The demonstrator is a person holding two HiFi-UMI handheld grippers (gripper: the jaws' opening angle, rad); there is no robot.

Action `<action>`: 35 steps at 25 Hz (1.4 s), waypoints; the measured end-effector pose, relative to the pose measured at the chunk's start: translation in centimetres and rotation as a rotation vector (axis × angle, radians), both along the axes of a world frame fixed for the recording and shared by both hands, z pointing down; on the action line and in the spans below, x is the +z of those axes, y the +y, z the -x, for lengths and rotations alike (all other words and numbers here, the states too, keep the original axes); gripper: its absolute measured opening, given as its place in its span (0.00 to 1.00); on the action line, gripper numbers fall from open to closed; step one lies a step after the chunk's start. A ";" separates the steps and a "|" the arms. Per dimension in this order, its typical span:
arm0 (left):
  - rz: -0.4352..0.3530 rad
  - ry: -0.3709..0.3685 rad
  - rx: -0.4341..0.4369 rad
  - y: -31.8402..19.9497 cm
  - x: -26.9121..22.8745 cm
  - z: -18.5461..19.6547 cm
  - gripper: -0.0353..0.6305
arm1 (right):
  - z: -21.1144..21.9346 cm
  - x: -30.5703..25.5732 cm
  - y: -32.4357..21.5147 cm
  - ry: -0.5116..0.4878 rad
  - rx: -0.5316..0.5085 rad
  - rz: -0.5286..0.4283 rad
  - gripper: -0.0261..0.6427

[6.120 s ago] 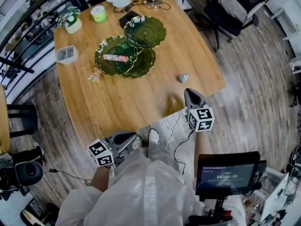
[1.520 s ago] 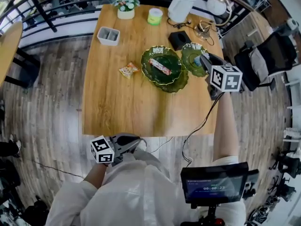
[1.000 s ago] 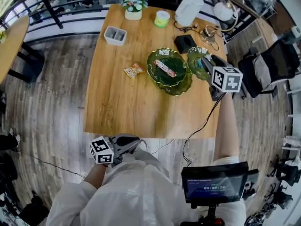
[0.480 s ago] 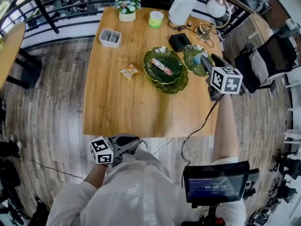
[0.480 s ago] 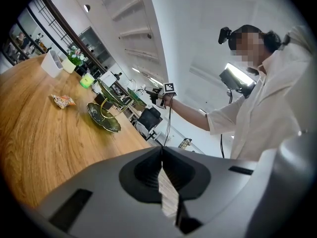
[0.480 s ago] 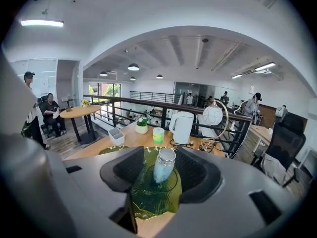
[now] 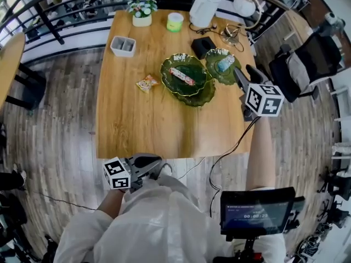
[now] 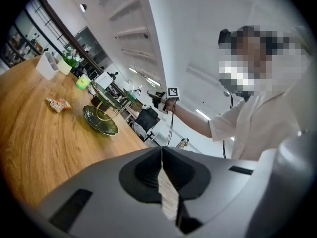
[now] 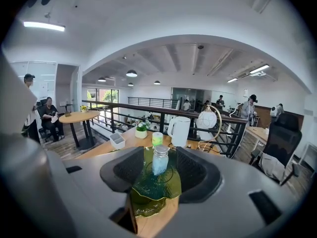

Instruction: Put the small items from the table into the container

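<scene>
A small clear bottle [image 7: 224, 63] with a pale blue fill stands upright on the right-hand green plate [image 7: 213, 70]. In the right gripper view the bottle [image 9: 159, 165] shows in the gap of my right gripper [image 9: 160, 154], which is open, pads clear of it. From the head view, the right gripper [image 7: 241, 75] hangs just short of that plate, beside the table's right edge. A wrapped candy bar [image 7: 181, 76] lies on the larger green plate [image 7: 164, 70]. A snack packet [image 7: 146, 83] lies on the wood. My left gripper [image 7: 154, 164] [image 8: 162, 150] is shut and empty near my body.
At the table's far end stand a white divided box [image 7: 123, 46], a flower pot [image 7: 141, 12], a green cup [image 7: 175, 22], a white kettle [image 7: 204, 9] and a black box [image 7: 202, 46]. An office chair [image 7: 299, 64] is on the right. A railing runs behind the table.
My right gripper has drawn back from the right-hand green plate toward me and risen a little. The bottle now stands free on that plate. The left gripper has stayed put.
</scene>
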State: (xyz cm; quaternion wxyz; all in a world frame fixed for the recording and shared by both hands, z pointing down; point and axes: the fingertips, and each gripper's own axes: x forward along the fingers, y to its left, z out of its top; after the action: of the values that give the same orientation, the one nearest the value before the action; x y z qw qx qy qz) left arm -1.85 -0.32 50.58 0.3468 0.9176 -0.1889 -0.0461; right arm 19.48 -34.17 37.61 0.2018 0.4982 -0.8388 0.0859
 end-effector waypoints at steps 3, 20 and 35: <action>0.002 0.015 0.001 -0.2 -0.8 0.1 0.06 | -0.1 0.1 0.8 -0.003 0.003 0.004 0.34; -0.089 -0.001 0.011 2.4 -1.9 3.3 0.06 | 7.2 2.8 13.9 -0.322 -0.115 0.017 0.34; -0.132 -0.015 0.001 2.8 -3.1 5.8 0.07 | 10.4 5.7 20.3 -0.385 -0.108 0.083 0.34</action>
State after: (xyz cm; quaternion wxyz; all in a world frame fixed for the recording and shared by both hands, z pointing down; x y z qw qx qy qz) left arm -7.61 2.50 47.48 0.2842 0.9388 -0.1876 -0.0513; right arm 9.07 -13.90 43.29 0.0627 0.4183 -0.8831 0.2032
